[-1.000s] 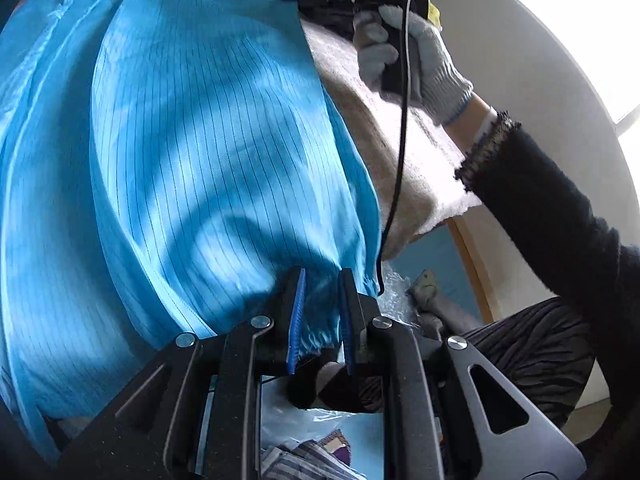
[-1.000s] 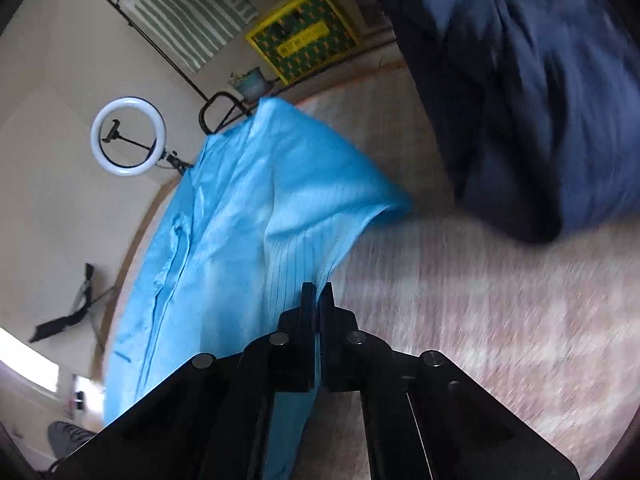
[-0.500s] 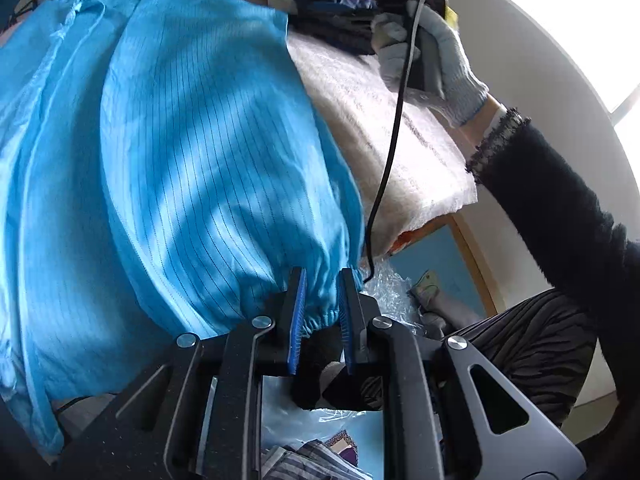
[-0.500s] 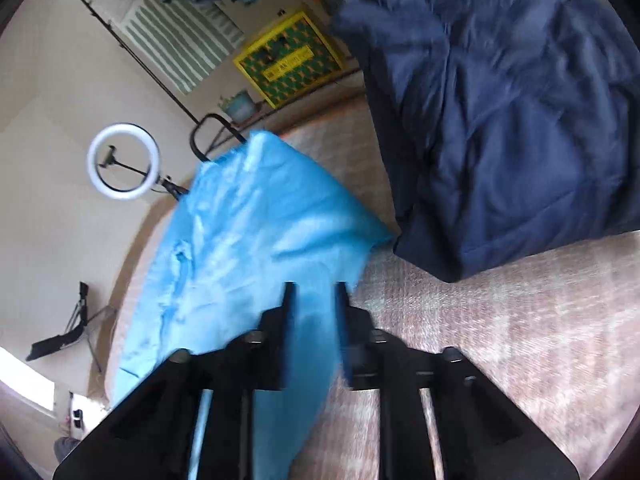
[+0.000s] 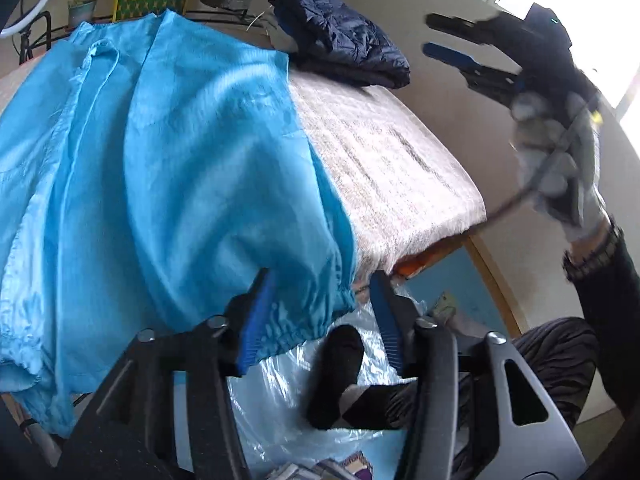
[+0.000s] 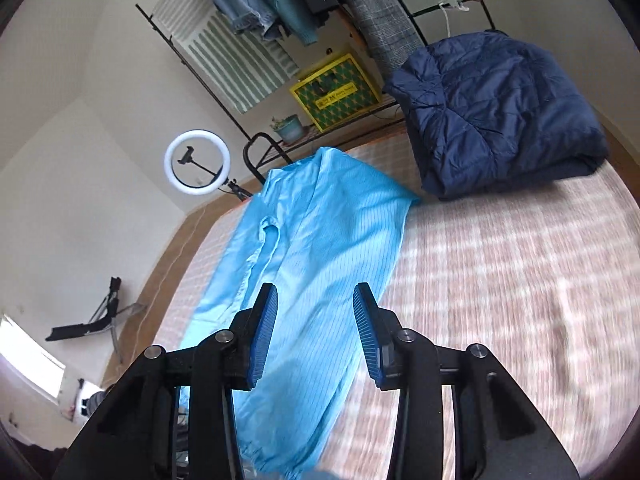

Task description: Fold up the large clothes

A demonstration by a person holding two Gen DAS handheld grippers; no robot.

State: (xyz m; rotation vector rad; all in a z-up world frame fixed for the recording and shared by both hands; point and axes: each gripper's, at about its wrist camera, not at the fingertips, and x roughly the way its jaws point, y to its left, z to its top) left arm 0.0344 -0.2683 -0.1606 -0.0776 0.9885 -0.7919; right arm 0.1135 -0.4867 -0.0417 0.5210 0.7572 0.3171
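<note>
Landmark: table [image 5: 384, 160] with its pale woven cover; all places given against it.
Change at near edge: elastic cuff of the blue garment [image 5: 168, 168], pinched a second ago, now let go and hanging over the near table edge.
Change above table: right-hand pinch on the garment's side edge also let go since a second ago; that tool now raised clear of the cover.
Meaning for task: likely one fold finished and released; cloth lying long and narrow, doubled lengthwise, so a crosswise fold probably due next.
Left gripper [image 5: 320, 316]: jaws opening, about half wide; gathered cuff between the blue pads, resting against the left pad, clear of the right one, no longer clamped.
Right gripper [image 6: 316, 332]: jaws opening, moderately wide, nothing between them; above the table, blue cloth only beneath. Also visible from the left wrist [image 5: 460, 46], blurred, in a gloved hand [image 5: 556, 168] up beyond the table's right side.
Blue garment, place: stretched from the near edge to the far edge, along the table's left part.
Far corner: folded navy quilted jacket [image 6: 500, 116], just beside the garment's far end, possibly touching.
</note>
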